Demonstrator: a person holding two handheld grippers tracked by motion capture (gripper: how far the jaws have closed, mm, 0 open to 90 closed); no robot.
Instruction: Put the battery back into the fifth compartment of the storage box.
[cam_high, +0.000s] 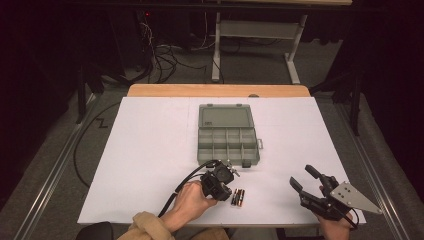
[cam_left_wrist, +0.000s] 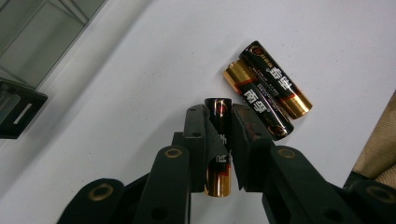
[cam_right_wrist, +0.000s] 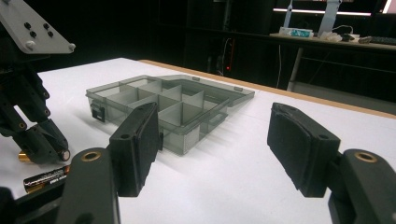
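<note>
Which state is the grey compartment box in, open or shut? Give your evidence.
Open. The box has its lid laid back flat on the table, and its dividers are exposed.

Three batteries on the white table, one clamped

One black-and-gold battery (cam_left_wrist: 219, 149) lies flat on the table between two black pads that press on its sides, its black end pointing away and its gold end nearer the camera in the left gripper view. The two other batteries (cam_left_wrist: 268, 88) lie just beside it, side by side and touching, angled, black with gold ends and printed labels, near the table's front edge.
</note>
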